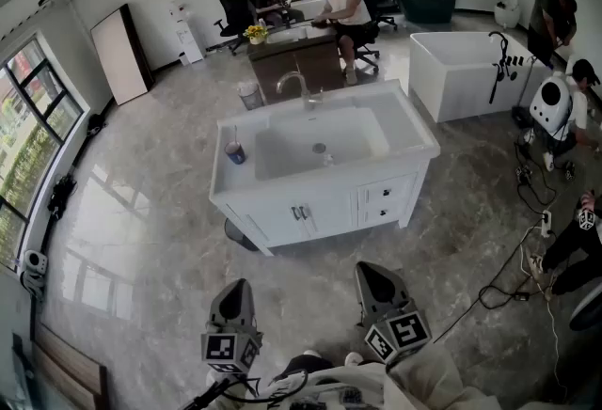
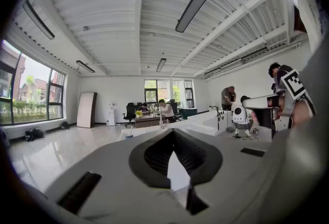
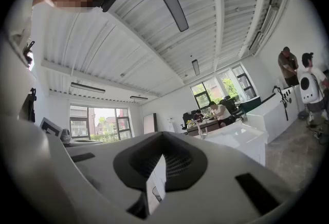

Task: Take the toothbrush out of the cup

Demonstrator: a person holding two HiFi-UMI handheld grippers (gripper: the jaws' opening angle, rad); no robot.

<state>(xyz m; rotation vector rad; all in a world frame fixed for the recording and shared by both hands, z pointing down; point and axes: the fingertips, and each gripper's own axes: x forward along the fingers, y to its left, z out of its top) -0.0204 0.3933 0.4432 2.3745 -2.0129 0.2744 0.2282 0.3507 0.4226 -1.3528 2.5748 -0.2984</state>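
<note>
A blue cup [image 1: 234, 152] stands on the left end of the white vanity counter [image 1: 419, 135], beside the sink basin. A thin toothbrush [image 1: 234, 136] sticks up out of it. Both grippers are low in the head view, well short of the vanity. My left gripper [image 1: 232, 297] is shut and empty, and so is my right gripper [image 1: 379, 282]. In the left gripper view the shut left gripper [image 2: 173, 147] points towards the vanity, with the cup [image 2: 128, 135] small and far beyond it. In the right gripper view the right gripper [image 3: 161, 159] is shut on nothing.
A curved faucet [image 1: 293, 84] rises behind the basin. A white bathtub [image 1: 461, 70] stands at the right, with people beside it and cables [image 1: 508, 278] on the floor. More people sit at a dark desk [image 1: 296, 55] behind the vanity. A bin [image 1: 250, 95] stands behind the vanity on the left.
</note>
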